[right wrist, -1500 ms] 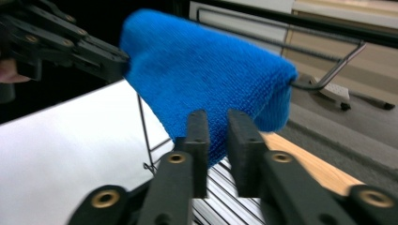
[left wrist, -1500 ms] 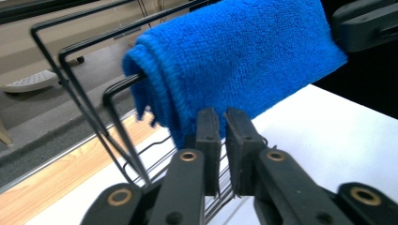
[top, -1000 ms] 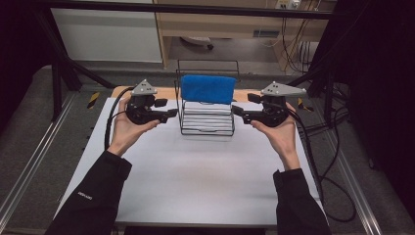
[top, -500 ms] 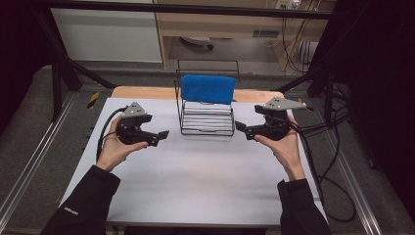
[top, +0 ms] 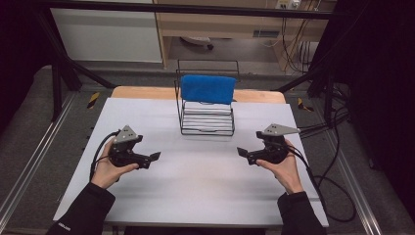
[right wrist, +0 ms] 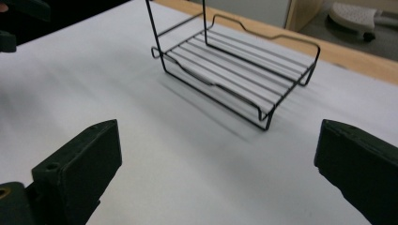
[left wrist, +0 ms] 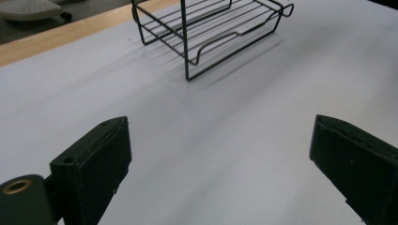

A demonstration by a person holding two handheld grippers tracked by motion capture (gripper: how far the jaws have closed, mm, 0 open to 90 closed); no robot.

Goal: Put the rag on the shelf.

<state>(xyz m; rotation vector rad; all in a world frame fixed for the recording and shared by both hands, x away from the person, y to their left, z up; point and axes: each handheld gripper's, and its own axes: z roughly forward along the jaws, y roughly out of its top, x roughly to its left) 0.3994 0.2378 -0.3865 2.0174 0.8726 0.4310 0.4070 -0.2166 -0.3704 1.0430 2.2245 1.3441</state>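
Holding both tools low over the white tabletop [top: 195, 191], jaws spread wide and gripping nothing: left gripper [top: 153, 157] at the near left, right gripper [top: 242, 152] at the near right, tips pointing inward toward each other. Standing well apart from both, toward the far middle of the table: a black wire rack [top: 206, 119] with a blue towel [top: 208, 88] draped over its upper rail.

Risking, by judgement, a tip or a slide of the rack: looking light and standing free, so a one-sided push or a tug on the towel from only one gripper likely dragging it toward the far wooden edge [top: 142, 92]. Risking also a snag of a jaw tip between the thin floor wires [right wrist: 239, 70] when reaching in low. Cables trailing off the right side [top: 323, 176], possibly catching on the table edge during a wide sweep.

Leaving plenty of bare surface between the grippers and on both flanks of the rack; tightening only behind it.
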